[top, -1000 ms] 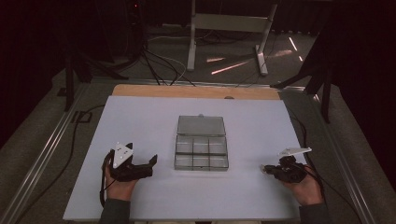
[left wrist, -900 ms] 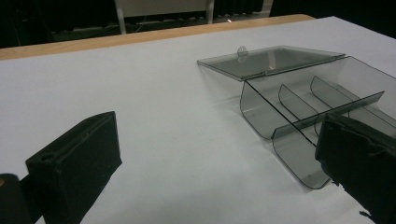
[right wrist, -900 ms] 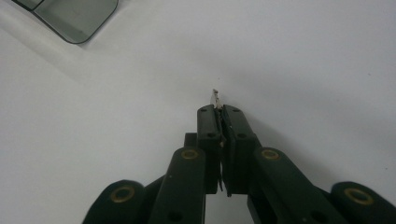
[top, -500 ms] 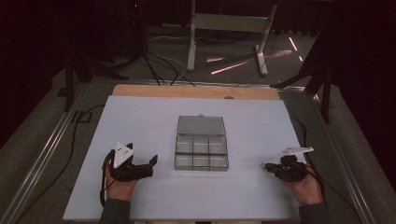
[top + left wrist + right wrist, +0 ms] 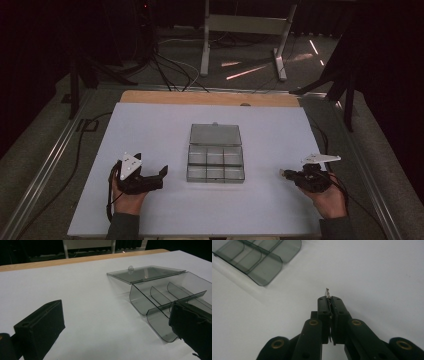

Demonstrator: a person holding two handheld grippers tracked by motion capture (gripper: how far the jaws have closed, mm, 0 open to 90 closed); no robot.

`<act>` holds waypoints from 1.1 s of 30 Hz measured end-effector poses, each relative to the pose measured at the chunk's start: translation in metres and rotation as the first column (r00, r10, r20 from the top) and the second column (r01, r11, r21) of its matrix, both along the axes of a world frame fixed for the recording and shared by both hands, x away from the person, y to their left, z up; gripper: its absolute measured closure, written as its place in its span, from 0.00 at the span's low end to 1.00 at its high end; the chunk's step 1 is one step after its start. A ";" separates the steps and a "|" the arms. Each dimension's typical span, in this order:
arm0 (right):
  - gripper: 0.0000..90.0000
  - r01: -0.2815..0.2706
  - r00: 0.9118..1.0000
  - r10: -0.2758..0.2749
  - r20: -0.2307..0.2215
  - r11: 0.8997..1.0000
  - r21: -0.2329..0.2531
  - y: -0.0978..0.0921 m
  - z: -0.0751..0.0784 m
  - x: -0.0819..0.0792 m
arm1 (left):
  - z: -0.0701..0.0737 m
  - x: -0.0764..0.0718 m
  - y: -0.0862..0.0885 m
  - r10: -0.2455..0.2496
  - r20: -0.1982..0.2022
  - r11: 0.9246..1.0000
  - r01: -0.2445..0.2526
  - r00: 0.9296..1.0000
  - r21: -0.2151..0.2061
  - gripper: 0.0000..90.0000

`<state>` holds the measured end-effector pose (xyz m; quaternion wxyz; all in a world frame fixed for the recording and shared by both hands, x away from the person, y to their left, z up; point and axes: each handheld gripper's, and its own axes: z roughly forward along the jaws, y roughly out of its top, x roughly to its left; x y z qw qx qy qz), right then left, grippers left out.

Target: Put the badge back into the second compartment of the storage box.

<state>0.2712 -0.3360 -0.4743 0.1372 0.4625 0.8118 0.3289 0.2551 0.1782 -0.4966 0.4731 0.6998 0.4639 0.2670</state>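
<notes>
A clear grey compartment box (image 5: 216, 162) lies open at the middle of the white table, its lid (image 5: 215, 134) folded flat behind it and its cells empty. My left gripper (image 5: 160, 177) rests on the table to the left of the box and points at it, open with nothing between the jaws. In the left gripper view the wide-apart left gripper (image 5: 116, 325) frames the box (image 5: 160, 297) at the right. My right gripper (image 5: 283, 173) lies right of the box. In the right gripper view the right gripper (image 5: 330, 300) is shut on a small metal piece (image 5: 327, 292) that pokes from the tips.
The white table top (image 5: 150, 130) ends in a wooden strip (image 5: 210, 98) at the far edge. Metal rails run along both sides. Cables (image 5: 170, 70) and a stand's legs (image 5: 240, 45) lie on the dark floor beyond.
</notes>
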 end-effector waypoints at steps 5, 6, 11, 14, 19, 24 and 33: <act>0.97 0.003 1.000 -0.003 0.014 1.000 0.013 0.002 0.006 0.001 | 0.000 0.000 0.000 0.000 -0.002 1.000 0.000 1.000 0.002 0.01; 0.97 0.002 1.000 -0.002 0.020 1.000 0.011 0.002 0.007 0.001 | 0.000 0.000 0.000 0.000 -0.002 1.000 0.000 1.000 0.001 0.01; 0.97 0.005 0.999 -0.006 0.040 1.000 0.021 0.002 0.016 0.003 | 0.000 0.000 0.000 -0.001 -0.004 1.000 0.001 1.000 0.003 0.01; 0.97 0.003 0.999 -0.005 0.050 1.000 0.023 0.004 0.020 0.005 | 0.000 0.000 0.000 -0.001 -0.003 1.000 0.002 1.000 0.003 0.01; 0.97 -0.002 0.998 0.001 0.065 1.000 0.021 0.009 0.026 0.008 | 0.000 0.000 0.000 -0.001 -0.003 1.000 0.001 1.000 0.004 0.01; 0.97 -0.007 0.997 0.005 0.081 1.000 0.026 0.014 0.033 0.012 | 0.000 0.000 0.000 0.000 -0.005 1.000 0.000 1.000 0.006 0.01; 0.97 -0.023 0.994 0.019 0.106 0.999 0.038 0.027 0.043 0.019 | 0.000 0.001 0.000 0.002 -0.013 1.000 -0.002 1.000 0.005 0.01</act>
